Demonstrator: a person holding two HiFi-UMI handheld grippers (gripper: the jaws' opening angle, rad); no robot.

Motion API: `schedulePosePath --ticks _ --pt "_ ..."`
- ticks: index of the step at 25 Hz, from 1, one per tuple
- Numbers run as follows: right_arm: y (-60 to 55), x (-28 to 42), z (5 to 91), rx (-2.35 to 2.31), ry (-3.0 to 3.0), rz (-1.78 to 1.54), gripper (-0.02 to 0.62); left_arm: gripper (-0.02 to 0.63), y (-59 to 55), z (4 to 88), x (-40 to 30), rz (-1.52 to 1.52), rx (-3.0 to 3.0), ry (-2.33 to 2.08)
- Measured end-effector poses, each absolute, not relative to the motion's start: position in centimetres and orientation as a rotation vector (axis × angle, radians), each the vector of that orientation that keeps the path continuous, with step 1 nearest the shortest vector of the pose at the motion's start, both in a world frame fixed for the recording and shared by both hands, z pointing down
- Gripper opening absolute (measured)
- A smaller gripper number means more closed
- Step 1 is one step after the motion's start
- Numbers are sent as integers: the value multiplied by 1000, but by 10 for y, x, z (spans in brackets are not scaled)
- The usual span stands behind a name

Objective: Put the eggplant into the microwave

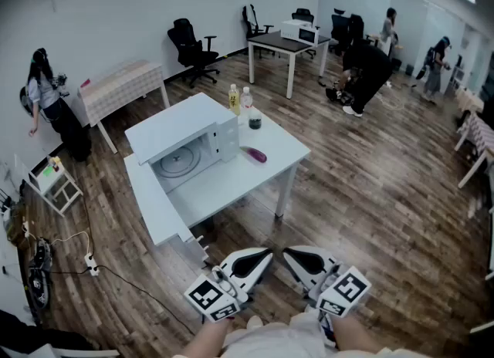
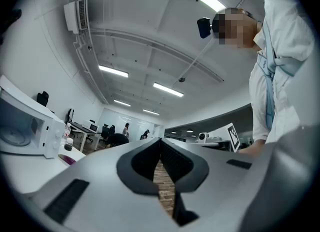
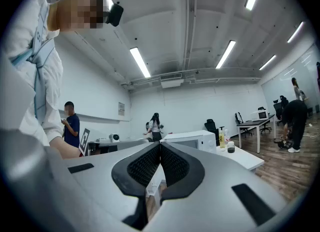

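Observation:
The purple eggplant (image 1: 257, 155) lies on the white table (image 1: 285, 148), just right of the white microwave (image 1: 185, 144). The microwave's door (image 1: 157, 208) hangs open toward me, and the turntable shows inside. Both grippers are held low and close to my body, well short of the table. My left gripper (image 1: 264, 256) and right gripper (image 1: 289, 255) point their tips at each other, both shut with nothing between them. The left gripper view shows its shut gripper (image 2: 160, 141), the microwave (image 2: 25, 126) and the eggplant (image 2: 67, 160) at the left. The right gripper (image 3: 160, 145) faces the microwave (image 3: 192, 140).
Two bottles (image 1: 239, 99) and a dark jar (image 1: 255, 123) stand on the table behind the eggplant. A power strip (image 1: 91, 262) with cables lies on the wood floor at left. Office chairs (image 1: 191, 49), other tables (image 1: 287, 42) and several people are farther off.

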State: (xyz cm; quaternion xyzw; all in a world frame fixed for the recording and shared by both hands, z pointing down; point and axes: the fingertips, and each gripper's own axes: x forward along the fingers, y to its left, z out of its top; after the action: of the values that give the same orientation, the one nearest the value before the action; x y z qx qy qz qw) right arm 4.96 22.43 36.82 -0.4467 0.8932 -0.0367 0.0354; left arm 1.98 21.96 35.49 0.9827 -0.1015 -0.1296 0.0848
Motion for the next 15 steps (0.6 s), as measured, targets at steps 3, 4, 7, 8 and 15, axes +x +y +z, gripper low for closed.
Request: schedulePosePath --ticks 3,4,7,8,15 --pt "226 48 368 -1370 2742 -114 32 3 221 356 19 -382 2927 -300" --pt "227 48 368 -1370 2739 -115 32 3 222 356 19 -381 2925 -301" --pt "229 47 369 -1370 2731 -126 32 3 224 356 18 -386 2925 -301" --pt "229 47 369 -1370 2730 -129 32 3 224 356 18 -389 2926 -300" --pt "227 44 371 -1368 2734 -139 32 3 222 356 18 -384 2926 -302"
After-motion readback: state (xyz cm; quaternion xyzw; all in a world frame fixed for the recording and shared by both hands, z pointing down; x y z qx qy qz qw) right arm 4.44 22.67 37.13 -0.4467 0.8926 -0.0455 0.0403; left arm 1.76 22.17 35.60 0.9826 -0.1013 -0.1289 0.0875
